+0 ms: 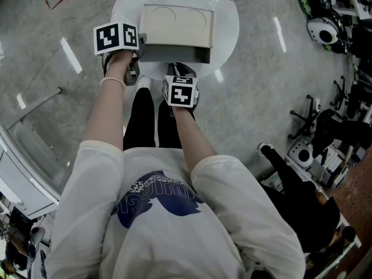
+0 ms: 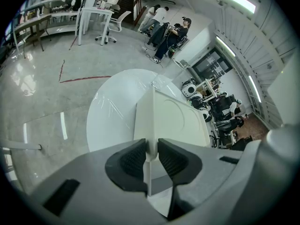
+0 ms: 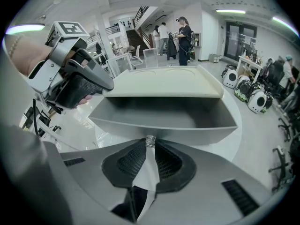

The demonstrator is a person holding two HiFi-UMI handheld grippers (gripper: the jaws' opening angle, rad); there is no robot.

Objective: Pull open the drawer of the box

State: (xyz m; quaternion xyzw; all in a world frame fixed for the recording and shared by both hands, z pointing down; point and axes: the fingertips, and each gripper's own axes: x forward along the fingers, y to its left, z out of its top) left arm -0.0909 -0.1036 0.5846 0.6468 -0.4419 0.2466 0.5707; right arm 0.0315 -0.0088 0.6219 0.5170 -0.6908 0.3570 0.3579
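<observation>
A cream box [image 1: 177, 23] [image 2: 174, 118] [image 3: 164, 84] stands on a round white table [image 1: 228, 17] [image 2: 110, 109]. Its grey drawer [image 1: 174, 54] [image 3: 164, 122] is slid out toward me and looks empty inside. My left gripper [image 1: 136, 44] [image 2: 151, 149] is shut on the box's near left corner edge, a pad on either side; it also shows in the right gripper view as the left gripper [image 3: 79, 86]. Right gripper [image 1: 181, 73] [image 3: 150, 145] is shut on the small clear knob [image 3: 150, 141] at the middle of the drawer front.
Polished grey floor surrounds the table. White and black machines [image 1: 321, 31] and chair bases [image 1: 305, 118] stand to the right. A red tape line [image 2: 82, 78] marks the floor to the left. People [image 2: 171, 34] stand far behind the table.
</observation>
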